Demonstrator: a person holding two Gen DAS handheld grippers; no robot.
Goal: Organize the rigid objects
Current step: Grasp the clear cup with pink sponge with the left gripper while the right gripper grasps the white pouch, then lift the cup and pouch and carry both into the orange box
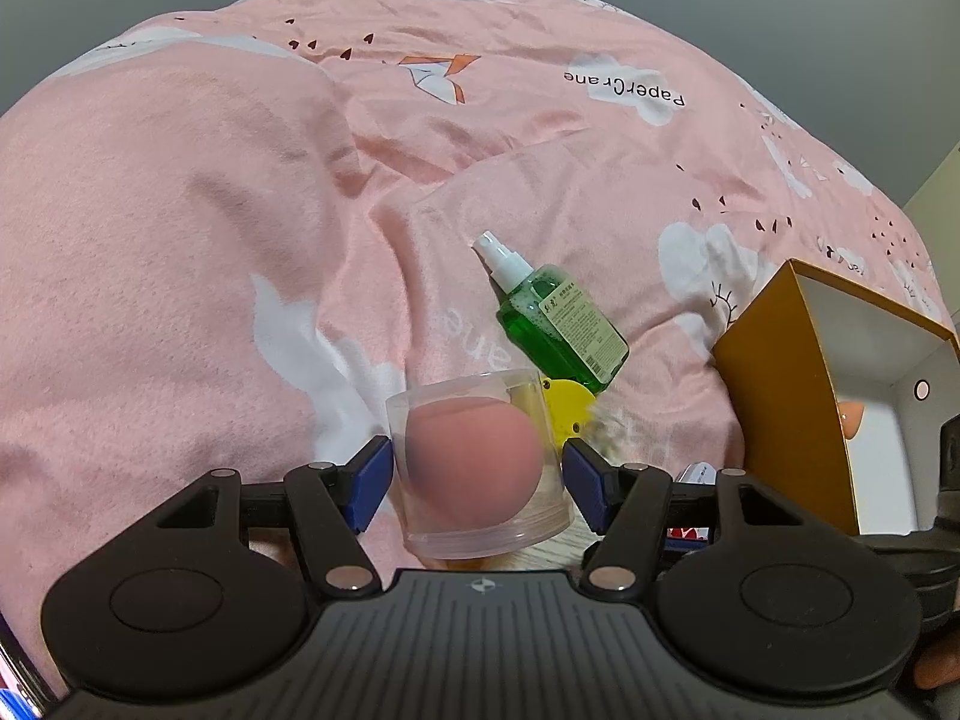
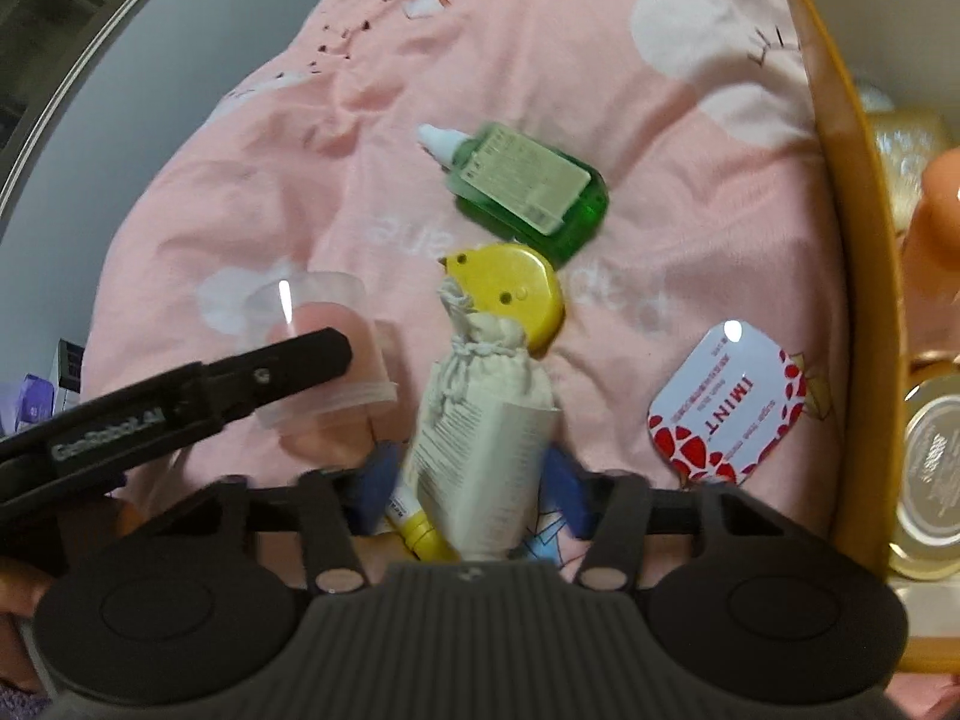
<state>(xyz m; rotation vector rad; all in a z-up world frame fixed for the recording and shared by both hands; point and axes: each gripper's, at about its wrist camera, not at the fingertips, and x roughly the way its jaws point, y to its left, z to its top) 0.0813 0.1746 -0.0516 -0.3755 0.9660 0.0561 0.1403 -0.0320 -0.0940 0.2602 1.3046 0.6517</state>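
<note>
Both tongs work low over the bed: the left tongs (image 1: 477,480) stand fairly wide, blue pads on either side of the clear cup (image 1: 480,468) and seemingly touching its walls, so I judge it gripped; the right tongs (image 2: 474,480) are partly closed around the cloth pouch (image 2: 480,396), though blur hides whether the pads press it. Largest is the bed (image 1: 210,210), a soft pink quilt with white clouds and paper cranes, rumpled enough that the things lie tilted in its folds. Next is the box (image 1: 774,396), stiff card, mustard outside and white inside, open at the right edge; it already holds round gold lids and an orange piece, so it is probably where the rest goes. The bottle (image 1: 558,324) lies flat, green and see-through with a paper label and white spray top, near the middle. The cup is thin hard plastic, on its side, with a matte pink egg-shaped sponge inside; a wide grip suits it. The pouch is coarse cream cloth, drawstring-tied, with a printed slip. The tin (image 2: 729,408) is a glossy white and red rounded rectangle lying by the box. The yellow disc (image 2: 516,294), smooth plastic, lies between pouch and bottle.
</note>
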